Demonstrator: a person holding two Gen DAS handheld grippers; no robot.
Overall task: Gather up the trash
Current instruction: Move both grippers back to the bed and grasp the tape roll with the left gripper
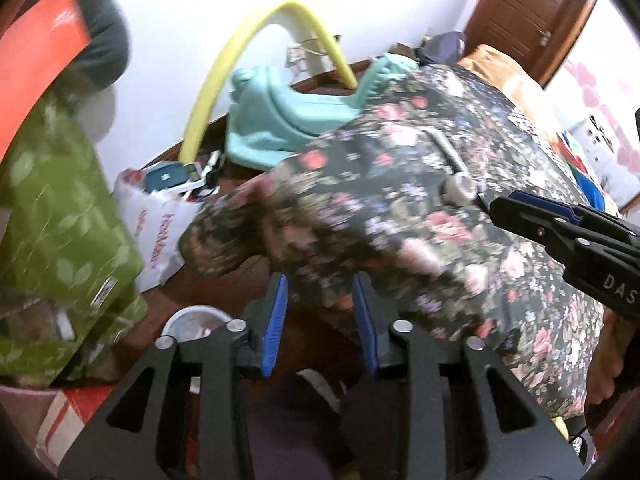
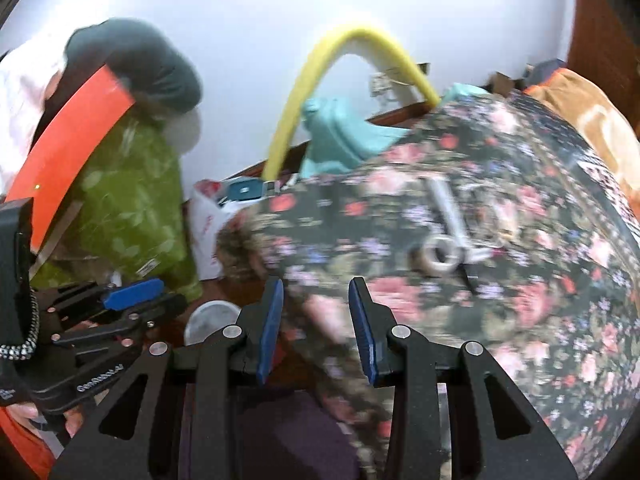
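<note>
My left gripper (image 1: 320,316) is open and empty, its blue pads wide apart, in front of a large dark floral cloth (image 1: 400,200). My right gripper (image 2: 316,320) is also open and empty, close to the same floral cloth (image 2: 460,260), which has a metal ring and buckle (image 2: 442,256) on it. A white cup or lid (image 1: 196,320) sits low on the floor by the left gripper and shows in the right wrist view (image 2: 212,316) too. A white plastic bag (image 1: 156,224) with red print lies further back. Both views are motion-blurred.
A green leaf-patterned bag (image 1: 60,220) and an orange strip (image 1: 36,64) stand at the left. A teal plastic seat (image 1: 280,120) and a yellow foam tube (image 1: 224,72) stand by the white wall. A brown door (image 1: 520,12) is at the far right.
</note>
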